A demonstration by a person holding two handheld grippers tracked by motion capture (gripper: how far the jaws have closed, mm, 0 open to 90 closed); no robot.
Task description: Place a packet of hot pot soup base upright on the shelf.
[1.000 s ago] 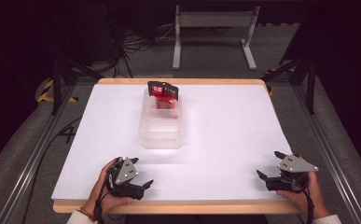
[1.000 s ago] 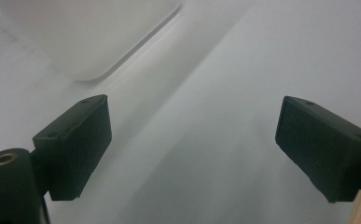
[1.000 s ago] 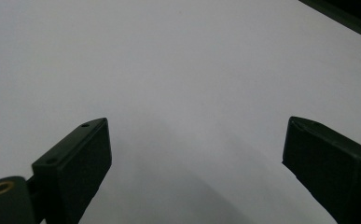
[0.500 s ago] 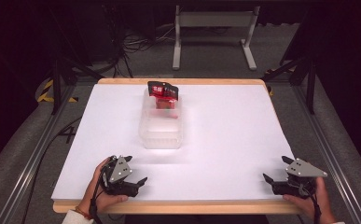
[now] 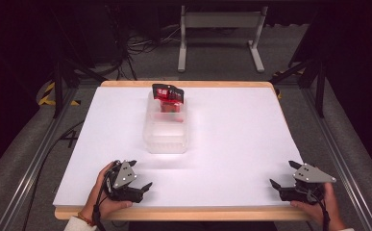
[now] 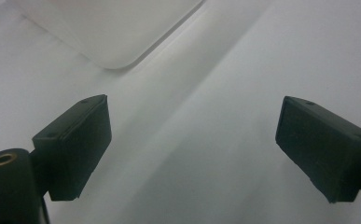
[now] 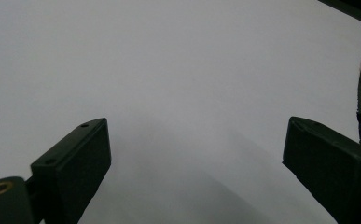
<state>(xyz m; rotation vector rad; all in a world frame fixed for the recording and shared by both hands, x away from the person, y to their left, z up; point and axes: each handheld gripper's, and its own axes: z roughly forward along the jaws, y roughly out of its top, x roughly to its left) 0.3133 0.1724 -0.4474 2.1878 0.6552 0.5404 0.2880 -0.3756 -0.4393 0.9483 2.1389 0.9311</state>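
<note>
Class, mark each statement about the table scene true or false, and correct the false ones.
1. Both hand-held grippers have their jaws open. True: the left hand-held gripper and the right hand-held gripper each show a wide gap with nothing between the jaws.
2. The red packet lies flat on the bare table. False: it sits at the far end of the clear container.
3. The container stands nearer the left hand-held gripper than the right. True.
4. The right hand-held gripper touches the container. False: it sits at the table's near right corner, well apart from it.
</note>
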